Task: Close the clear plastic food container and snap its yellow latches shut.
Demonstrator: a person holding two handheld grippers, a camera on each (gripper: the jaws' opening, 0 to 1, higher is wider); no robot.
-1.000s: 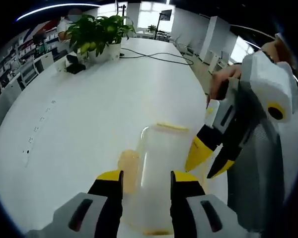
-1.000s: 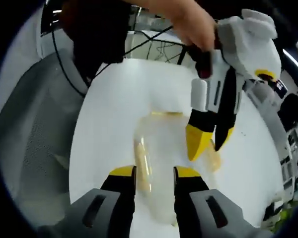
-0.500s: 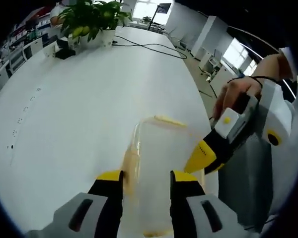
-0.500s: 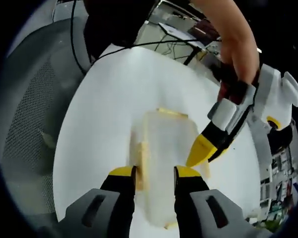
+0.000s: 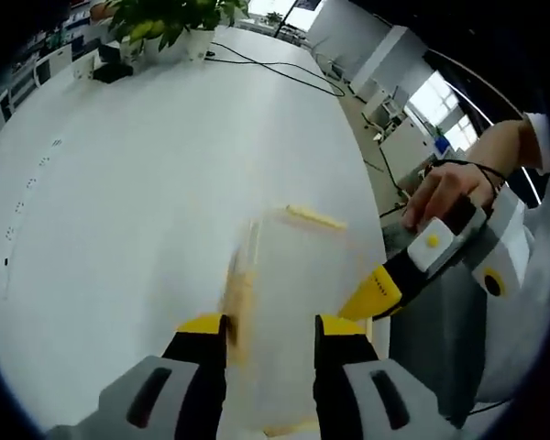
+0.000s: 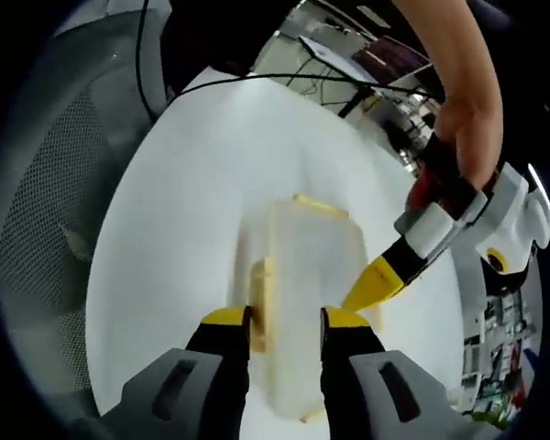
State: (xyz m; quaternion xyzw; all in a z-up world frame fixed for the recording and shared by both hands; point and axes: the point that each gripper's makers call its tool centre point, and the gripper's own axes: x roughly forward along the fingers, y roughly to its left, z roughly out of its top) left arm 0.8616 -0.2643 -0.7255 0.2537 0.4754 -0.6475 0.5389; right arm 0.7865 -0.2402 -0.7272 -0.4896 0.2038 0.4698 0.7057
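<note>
Clear container (image 5: 293, 302) sits on the white worktop (image 5: 147, 183) near its edge, yellow latches (image 6: 262, 302) on its sides, left gripper (image 5: 270, 335) and right gripper (image 6: 284, 325) each with jaws spread, straddling the container from opposite sides, contact not discernible, potted plant (image 5: 170, 23) at far end.

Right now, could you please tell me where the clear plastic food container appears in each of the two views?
Left gripper view: the clear container sits lower centre, running up from between the left hand-held gripper.
Right gripper view: the container sits at centre, just above the right hand-held gripper.
Shared landmark: the yellow latch on the container's far edge.
</note>
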